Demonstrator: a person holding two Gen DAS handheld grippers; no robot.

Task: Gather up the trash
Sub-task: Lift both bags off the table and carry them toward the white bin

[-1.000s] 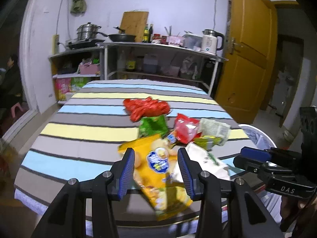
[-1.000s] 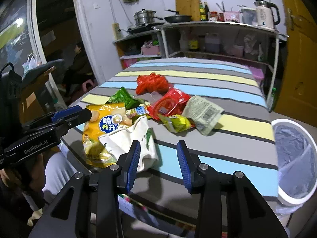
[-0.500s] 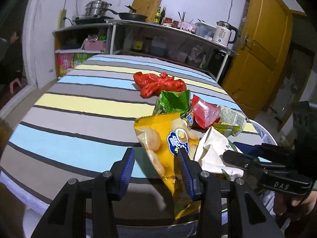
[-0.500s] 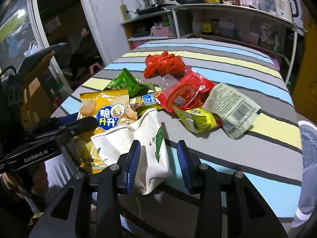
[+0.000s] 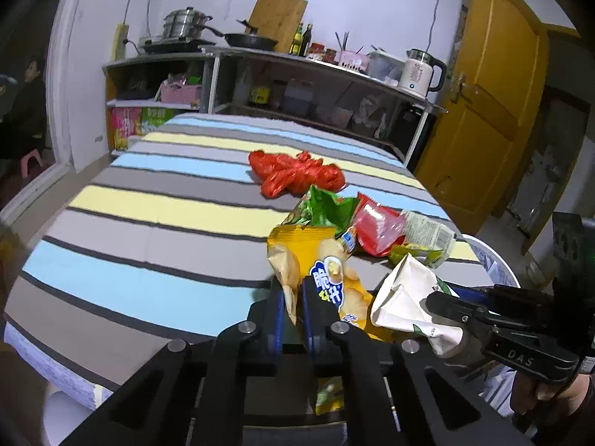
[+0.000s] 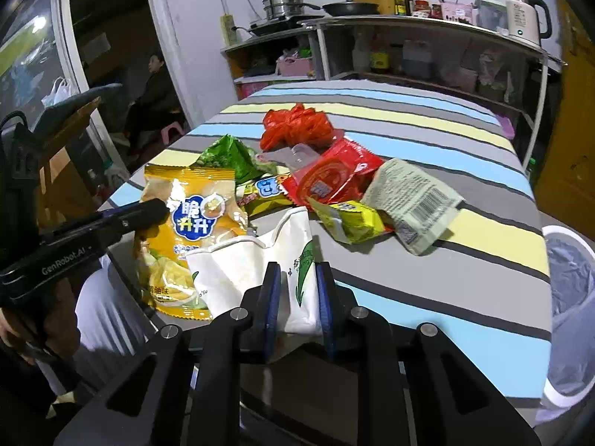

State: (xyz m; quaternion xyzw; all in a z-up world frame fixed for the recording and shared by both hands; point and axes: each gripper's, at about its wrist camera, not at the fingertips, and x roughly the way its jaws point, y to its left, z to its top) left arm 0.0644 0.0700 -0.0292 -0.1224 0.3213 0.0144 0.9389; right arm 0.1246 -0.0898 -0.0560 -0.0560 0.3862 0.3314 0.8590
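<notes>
A pile of snack wrappers lies on the striped table (image 5: pixel 148 223). My left gripper (image 5: pixel 293 291) is closing its jaws, and the pads pinch the near edge of the yellow chip bag (image 5: pixel 327 260), which the right wrist view shows too (image 6: pixel 193 215). My right gripper (image 6: pixel 295 286) is also closing, with a crumpled white bag (image 6: pixel 241 264) pressed between its pads. Behind them lie a red plastic bag (image 5: pixel 297 174), a green packet (image 5: pixel 323 208), a red packet (image 6: pixel 331 182), a pale green packet (image 6: pixel 412 197) and a small yellow packet (image 6: pixel 353 219).
A white bin with a clear liner (image 6: pixel 569 278) stands off the table's right edge. Shelves with pots and a kettle (image 5: pixel 420 72) line the far wall, beside a yellow door (image 5: pixel 494 111). A person (image 6: pixel 152 89) sits past the doorway on the left.
Both grippers' jaws have come together, the left on the yellow chip bag and the right on the white bag. Both views have drawn closer to the pile.
</notes>
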